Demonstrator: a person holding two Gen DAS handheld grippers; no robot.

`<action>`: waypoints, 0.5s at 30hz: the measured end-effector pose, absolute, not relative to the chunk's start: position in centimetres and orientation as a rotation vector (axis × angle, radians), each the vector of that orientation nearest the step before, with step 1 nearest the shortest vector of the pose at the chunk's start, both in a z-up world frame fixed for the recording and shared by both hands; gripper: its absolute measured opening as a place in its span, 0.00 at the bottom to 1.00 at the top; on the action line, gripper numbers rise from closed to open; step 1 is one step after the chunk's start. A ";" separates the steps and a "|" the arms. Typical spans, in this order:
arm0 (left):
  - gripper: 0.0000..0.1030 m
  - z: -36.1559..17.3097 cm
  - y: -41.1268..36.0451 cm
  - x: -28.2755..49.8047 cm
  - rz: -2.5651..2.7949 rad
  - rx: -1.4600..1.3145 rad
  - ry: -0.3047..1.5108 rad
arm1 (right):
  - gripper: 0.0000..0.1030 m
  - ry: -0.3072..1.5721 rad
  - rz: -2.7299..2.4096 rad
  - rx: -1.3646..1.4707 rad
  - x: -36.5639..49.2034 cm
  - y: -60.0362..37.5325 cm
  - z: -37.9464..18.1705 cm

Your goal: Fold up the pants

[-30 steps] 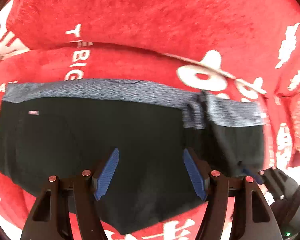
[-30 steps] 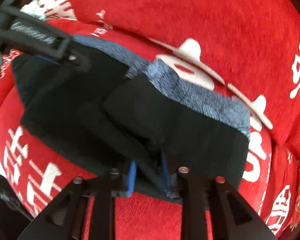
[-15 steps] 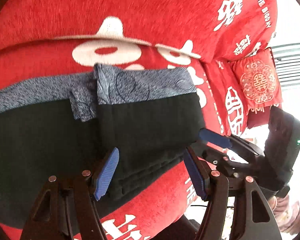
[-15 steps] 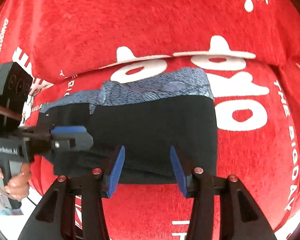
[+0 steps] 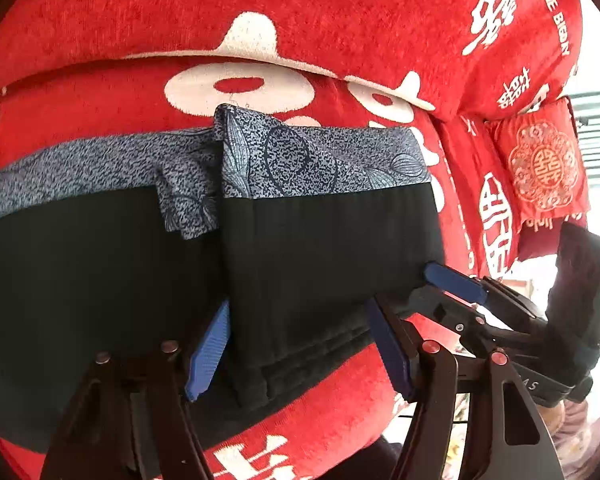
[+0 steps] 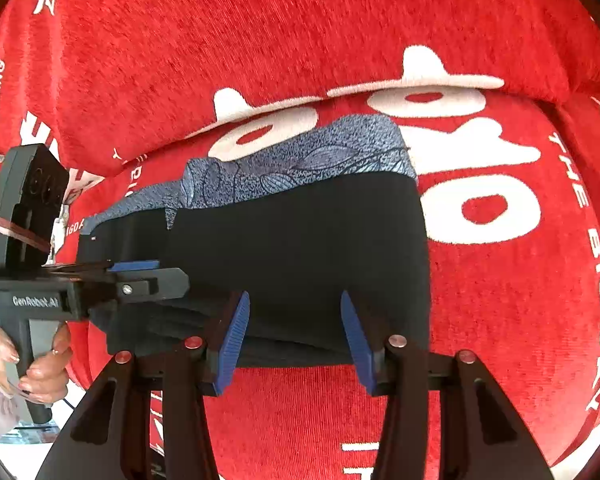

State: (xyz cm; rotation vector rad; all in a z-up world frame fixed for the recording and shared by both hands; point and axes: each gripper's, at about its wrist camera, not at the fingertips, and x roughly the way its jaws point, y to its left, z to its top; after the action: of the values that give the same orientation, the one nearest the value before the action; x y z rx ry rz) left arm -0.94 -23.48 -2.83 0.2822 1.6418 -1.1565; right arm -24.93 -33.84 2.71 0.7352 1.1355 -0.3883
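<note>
Left wrist view: black pants [image 5: 320, 264] with blue patterned waistband [image 5: 324, 164] lie folded on red sofa cover [image 5: 340, 12]. Left gripper [image 5: 300, 344] fingers spread, hovering over near edge. Right gripper [image 6: 296, 336] fingers spread, holding nothing.
</note>
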 end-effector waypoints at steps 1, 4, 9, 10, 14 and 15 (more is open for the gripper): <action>0.66 -2.6 -23.4 -0.9 -1.158 0.269 1.636 | 0.50 1.135 -0.387 0.741 -25.0 -33.9 2.6; 0.64 -1.8 -23.0 -0.5 -1.171 0.207 1.628 | 0.50 1.126 -0.378 0.757 -25.2 -34.0 2.6; 0.26 -0.9 -23.7 -1.4 -1.217 0.241 1.617 | 0.50 1.132 -0.376 0.764 -25.2 -34.1 2.5; 0.14 -0.5 -23.9 -1.7 -1.226 0.270 1.593 | 0.50 1.133 -0.373 0.769 -25.2 -34.1 2.6; 0.09 0.2 -23.2 -1.7 -1.221 0.270 1.568 | 0.51 1.134 -0.341 0.796 -24.9 -33.8 2.9; 0.09 0.1 -23.1 -1.6 -1.212 0.265 1.570 | 0.51 1.131 -0.322 0.802 -24.6 -33.6 3.0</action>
State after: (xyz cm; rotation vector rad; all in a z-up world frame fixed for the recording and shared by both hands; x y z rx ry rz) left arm -1.63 -23.08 0.14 0.2655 1.5697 -1.2124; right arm -24.60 -33.57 3.00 0.8024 1.1312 -0.3224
